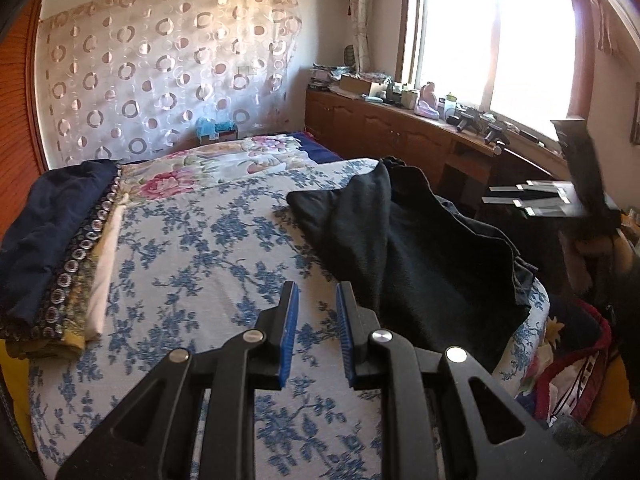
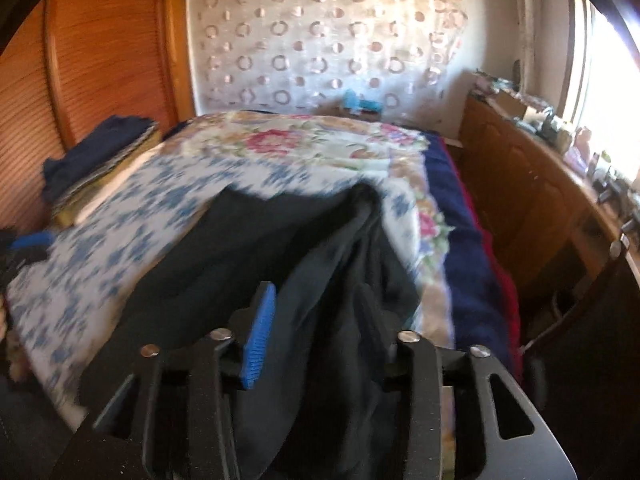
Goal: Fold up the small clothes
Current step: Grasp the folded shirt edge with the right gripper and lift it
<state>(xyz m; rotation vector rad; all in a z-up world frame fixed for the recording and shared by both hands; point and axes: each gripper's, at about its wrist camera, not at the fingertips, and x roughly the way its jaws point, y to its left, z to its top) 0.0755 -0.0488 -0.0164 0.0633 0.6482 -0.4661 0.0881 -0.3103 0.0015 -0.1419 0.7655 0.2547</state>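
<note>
Item: dark garment [image 1: 404, 248], crumpled on bed [image 1: 208, 240], long axis running away from both claws. Lies ahead-right of left claw [image 1: 318, 300], narrowly parted, empty. Directly beneath right claw [image 2: 316, 300], the nearer: half-open, cloth between unpressed pads.

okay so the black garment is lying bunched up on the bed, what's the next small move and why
Probably close the right hand-held gripper on the black garment between its open jaws. The cloth lies rumpled at the edge of the bed, and the left hand-held gripper hangs empty over the sheet beside it.
</note>
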